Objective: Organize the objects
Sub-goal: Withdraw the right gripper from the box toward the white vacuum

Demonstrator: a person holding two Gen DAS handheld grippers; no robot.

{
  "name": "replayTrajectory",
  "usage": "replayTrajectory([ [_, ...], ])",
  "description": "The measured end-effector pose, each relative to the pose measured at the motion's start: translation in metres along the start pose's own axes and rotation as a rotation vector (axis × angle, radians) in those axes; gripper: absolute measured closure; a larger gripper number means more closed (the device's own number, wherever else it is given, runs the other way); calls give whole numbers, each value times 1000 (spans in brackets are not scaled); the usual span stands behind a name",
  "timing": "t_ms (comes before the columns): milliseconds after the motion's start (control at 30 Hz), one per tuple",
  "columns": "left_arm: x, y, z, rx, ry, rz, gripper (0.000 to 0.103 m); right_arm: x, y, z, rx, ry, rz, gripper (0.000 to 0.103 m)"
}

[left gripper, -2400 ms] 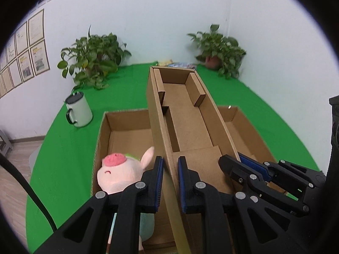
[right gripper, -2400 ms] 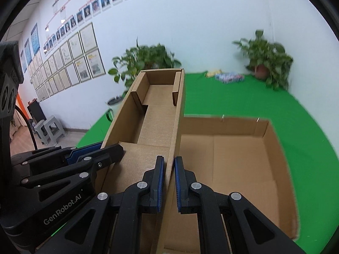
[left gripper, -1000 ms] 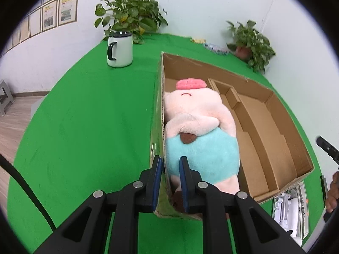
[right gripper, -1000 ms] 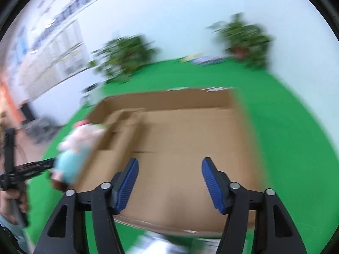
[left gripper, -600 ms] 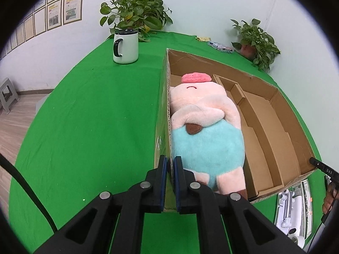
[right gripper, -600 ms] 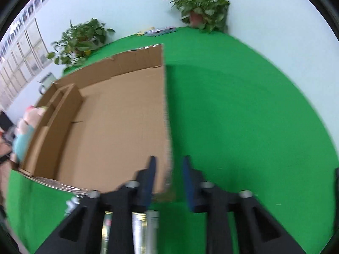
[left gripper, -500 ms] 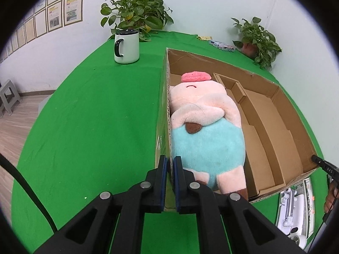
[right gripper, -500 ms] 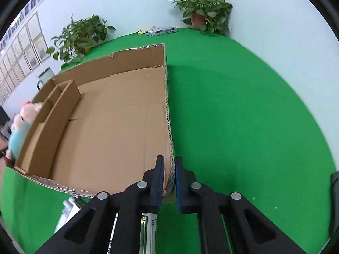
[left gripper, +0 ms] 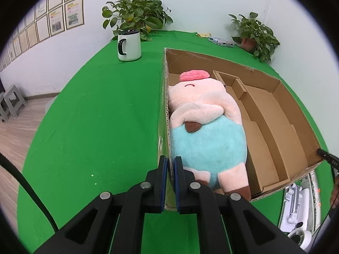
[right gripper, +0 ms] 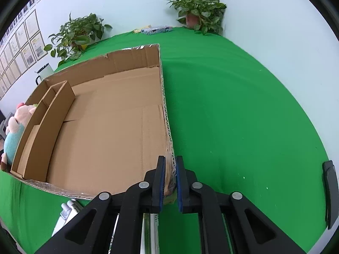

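Note:
An open cardboard box (left gripper: 281, 97) lies on the green table, with a cardboard divider (left gripper: 264, 127) inside it. A pink and blue plush pig (left gripper: 203, 127) lies in its left compartment. My left gripper (left gripper: 170, 169) is shut on the box's left wall near the front corner. In the right wrist view my right gripper (right gripper: 169, 173) is shut on the right wall of the box (right gripper: 163, 97) near its front corner. The pig (right gripper: 14, 124) shows at the far left there.
A white mug (left gripper: 129, 45) stands at the back left. Potted plants (left gripper: 135, 17) (left gripper: 254, 31) stand along the far wall. A white packaged item (left gripper: 300, 207) lies in front of the box on the right. A small packet (right gripper: 156, 29) lies far back.
The divider insert went down into the box and both grippers let go of it. Each then moved to a side wall of the box and shut on it.

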State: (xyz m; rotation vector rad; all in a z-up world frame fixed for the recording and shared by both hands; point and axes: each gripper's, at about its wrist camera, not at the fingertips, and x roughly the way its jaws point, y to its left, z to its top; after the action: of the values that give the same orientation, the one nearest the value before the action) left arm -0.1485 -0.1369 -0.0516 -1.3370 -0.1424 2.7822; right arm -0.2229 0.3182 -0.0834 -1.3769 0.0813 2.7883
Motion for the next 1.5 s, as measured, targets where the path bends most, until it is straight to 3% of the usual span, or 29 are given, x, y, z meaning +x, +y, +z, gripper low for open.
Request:
replayTrajectory([
  [33,-4,-2,0,5,-19,13,97,-9,4,-3,-7,-25,-14,86],
  [100,-18,-9,-1,18,-89,59,97,-32,15,-11,-28,-96,9,57],
  [133,-28,-14,-1,29,-135,78,92,-44,21,-15,-38,-135,26,32],
  [167,-41,-22,-2,42,-189,97,75,-61,32,-23,-60,-189,56,17],
  [200,-54,-30,-5,52,-246,106,45,-71,39,-28,-76,-212,72,13],
  [233,-65,-37,-8,55,-294,104,28,-83,51,-34,-101,-234,89,8],
  [267,-80,-44,-14,51,-362,95,13,-94,64,-40,-129,-253,101,7],
  [367,-106,-66,-27,59,-454,42,13,-121,94,-59,-180,-303,108,6],
  [567,-120,-99,-45,84,-441,-29,13,-141,132,-71,-200,-309,135,6],
  [767,-120,-106,-57,73,-403,-65,13,-140,134,-81,-198,-278,142,6],
  [1500,-124,-121,-73,84,-380,-60,13,-140,116,-101,-194,-272,199,6],
])
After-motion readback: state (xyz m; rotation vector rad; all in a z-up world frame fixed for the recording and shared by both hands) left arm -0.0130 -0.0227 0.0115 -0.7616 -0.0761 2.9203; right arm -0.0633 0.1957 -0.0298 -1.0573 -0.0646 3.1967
